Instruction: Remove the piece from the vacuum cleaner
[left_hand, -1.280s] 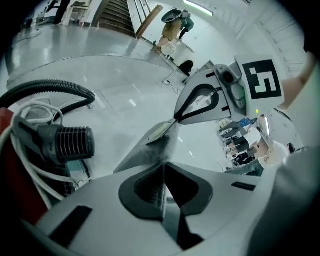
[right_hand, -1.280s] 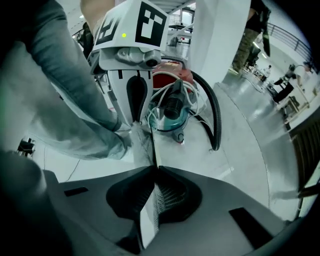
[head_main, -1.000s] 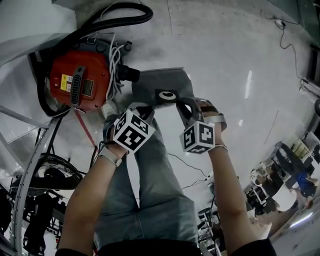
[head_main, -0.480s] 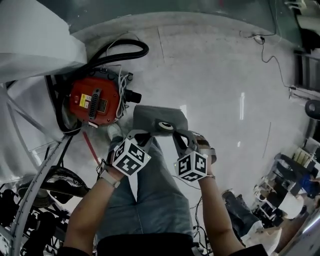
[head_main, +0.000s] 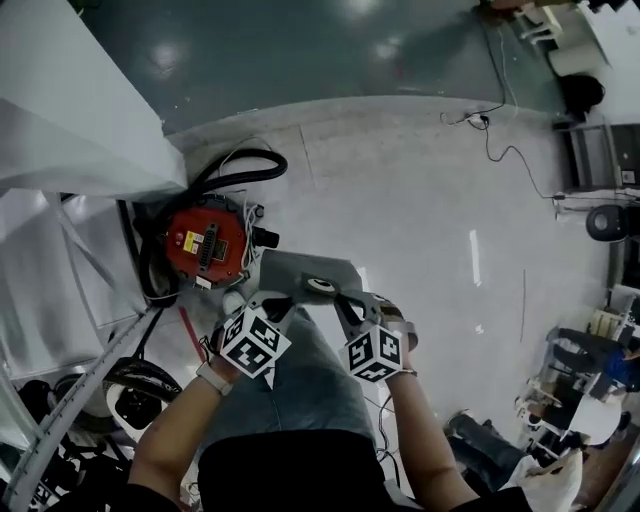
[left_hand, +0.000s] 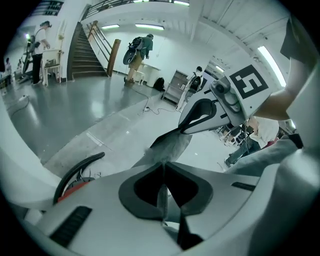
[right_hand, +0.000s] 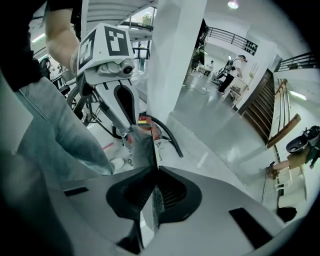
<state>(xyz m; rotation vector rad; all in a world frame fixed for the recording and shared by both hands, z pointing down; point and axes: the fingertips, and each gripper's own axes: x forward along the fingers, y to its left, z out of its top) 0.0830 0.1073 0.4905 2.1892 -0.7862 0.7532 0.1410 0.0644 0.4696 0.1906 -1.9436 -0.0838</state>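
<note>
At the far left a white sheet hangs over a frame. Just right of it the red vacuum cleaner stands on the pale floor, with its black hose looped round its top and left side and a white cord bundled on its right flank.

Right of the machine and nearer the person, the left gripper has its jaws together on the left edge of the grey piece. Its own view shows the thin grey sheet pinched between the dark pads.

The piece is a flat grey panel with a pale ring near its lower edge; it looks like a fabric dust bag, though the weave is too small to tell. It is held up in the air between the two grippers, over the person's jeans-clad leg, close to the vacuum cleaner but apart from it.

The right gripper is clamped on the piece's right edge, and in its own view the sheet stands edge-on between the closed pads.

Farther right a thin cable trails across the floor.
</note>
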